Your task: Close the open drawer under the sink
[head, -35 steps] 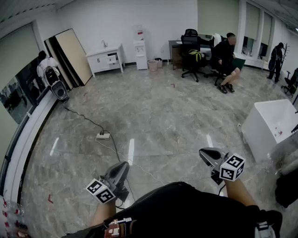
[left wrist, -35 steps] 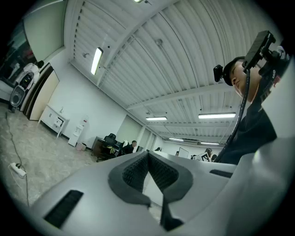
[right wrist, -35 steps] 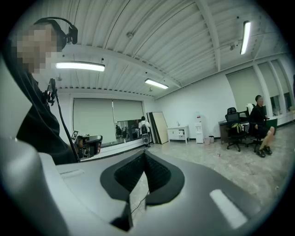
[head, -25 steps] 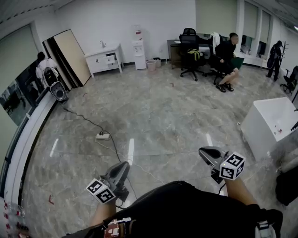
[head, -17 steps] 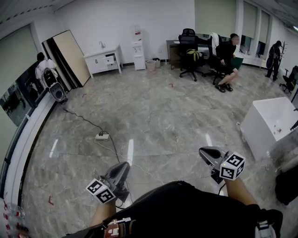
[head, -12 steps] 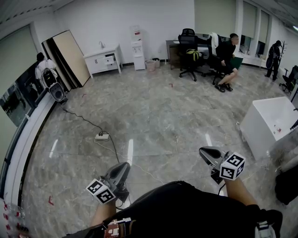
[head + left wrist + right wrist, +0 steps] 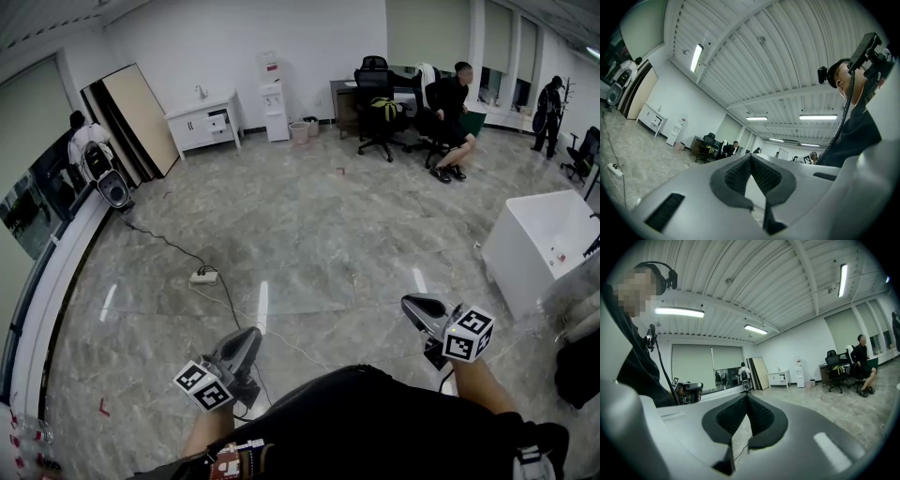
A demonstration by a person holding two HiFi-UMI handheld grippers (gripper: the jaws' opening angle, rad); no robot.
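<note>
The white sink cabinet (image 7: 202, 122) stands against the far wall, across the room from me, with a tap on top. One drawer (image 7: 218, 119) on its right side sticks out a little. The cabinet (image 7: 651, 119) is small in the left gripper view, and the cabinet (image 7: 780, 377) also appears in the right gripper view. My left gripper (image 7: 251, 334) and right gripper (image 7: 410, 303) are held low in front of my body, far from the cabinet. In their own views the left gripper (image 7: 750, 157) and right gripper (image 7: 746, 396) are shut with nothing between the pads.
A power strip (image 7: 203, 277) with a cable lies on the marble floor ahead. A speaker (image 7: 114, 187) and leaning boards (image 7: 141, 117) are at the left. A white tub (image 7: 539, 248) stands at the right. A seated person (image 7: 450, 103), office chairs and a water dispenser (image 7: 274, 86) line the back.
The head view has swung slightly, so the far cabinet and chairs sit a little further left. Both grippers keep their places and stay shut.
</note>
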